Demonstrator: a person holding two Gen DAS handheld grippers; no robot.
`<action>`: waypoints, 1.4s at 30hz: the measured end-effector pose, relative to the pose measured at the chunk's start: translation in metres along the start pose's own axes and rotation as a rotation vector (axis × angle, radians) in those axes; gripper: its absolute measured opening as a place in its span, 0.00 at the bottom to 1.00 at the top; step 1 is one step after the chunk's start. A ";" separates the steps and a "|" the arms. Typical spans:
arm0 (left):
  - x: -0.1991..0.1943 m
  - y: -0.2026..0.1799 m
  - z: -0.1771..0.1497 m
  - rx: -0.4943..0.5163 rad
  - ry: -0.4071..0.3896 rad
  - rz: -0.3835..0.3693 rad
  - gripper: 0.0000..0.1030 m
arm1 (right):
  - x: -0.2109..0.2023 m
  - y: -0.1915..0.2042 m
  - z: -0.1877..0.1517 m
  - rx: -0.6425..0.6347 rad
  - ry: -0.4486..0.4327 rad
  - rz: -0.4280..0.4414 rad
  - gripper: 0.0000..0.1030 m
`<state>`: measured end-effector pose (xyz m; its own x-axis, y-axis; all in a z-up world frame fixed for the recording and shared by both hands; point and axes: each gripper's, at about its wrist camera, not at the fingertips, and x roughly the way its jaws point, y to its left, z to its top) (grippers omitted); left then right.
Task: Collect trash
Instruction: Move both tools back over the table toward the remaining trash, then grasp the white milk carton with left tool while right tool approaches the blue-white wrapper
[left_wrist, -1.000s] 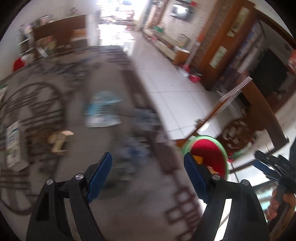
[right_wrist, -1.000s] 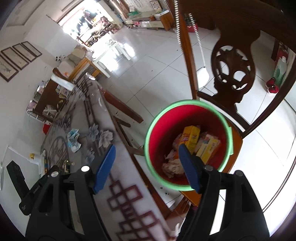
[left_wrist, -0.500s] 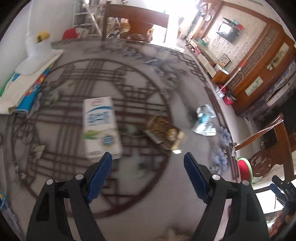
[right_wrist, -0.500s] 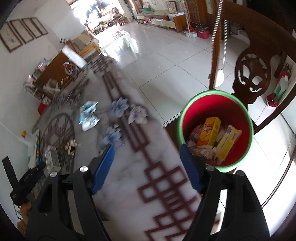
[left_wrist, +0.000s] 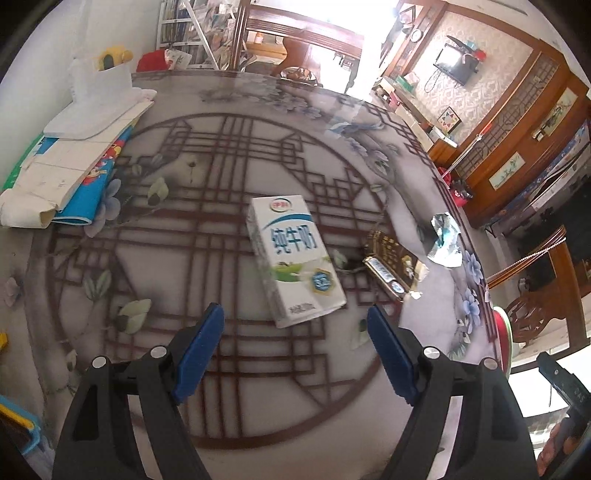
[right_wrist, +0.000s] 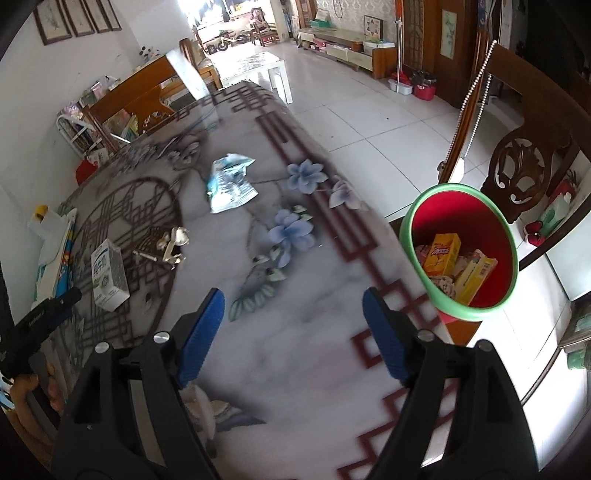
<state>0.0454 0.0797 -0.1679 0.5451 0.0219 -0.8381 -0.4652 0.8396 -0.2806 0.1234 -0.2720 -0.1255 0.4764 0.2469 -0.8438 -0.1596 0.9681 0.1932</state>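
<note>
A white milk carton (left_wrist: 295, 258) lies flat on the patterned table, just ahead of my open, empty left gripper (left_wrist: 295, 350). Right of it lies a dark gold-printed wrapper (left_wrist: 393, 264) and farther right a crumpled silver-blue packet (left_wrist: 445, 240). In the right wrist view the carton (right_wrist: 109, 275), the wrapper (right_wrist: 162, 242) and the packet (right_wrist: 231, 182) lie far left of my open, empty right gripper (right_wrist: 291, 332). A red bin with a green rim (right_wrist: 461, 254) stands off the table's right edge and holds yellow boxes.
A stack of white paper and a blue book (left_wrist: 74, 162) lies at the table's left. A carved wooden chair (right_wrist: 524, 173) stands behind the bin. The table edge (right_wrist: 391, 258) runs diagonally beside the bin, with tiled floor beyond.
My left gripper has swung left from the table edge and bin to face the milk carton. My right gripper has turned from over the bin toward the table.
</note>
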 end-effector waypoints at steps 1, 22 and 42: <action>0.002 0.002 0.002 0.001 0.005 -0.001 0.74 | -0.001 0.004 -0.002 -0.005 0.000 -0.004 0.74; 0.066 -0.010 0.033 0.043 0.095 0.011 0.52 | -0.008 0.021 -0.006 -0.032 0.002 -0.033 0.75; 0.048 -0.007 0.032 0.032 0.066 -0.021 0.56 | 0.026 0.059 0.009 -0.125 0.075 0.019 0.75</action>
<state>0.0968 0.0924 -0.1913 0.5068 -0.0308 -0.8615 -0.4308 0.8566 -0.2840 0.1342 -0.2086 -0.1310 0.4071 0.2568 -0.8765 -0.2764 0.9493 0.1497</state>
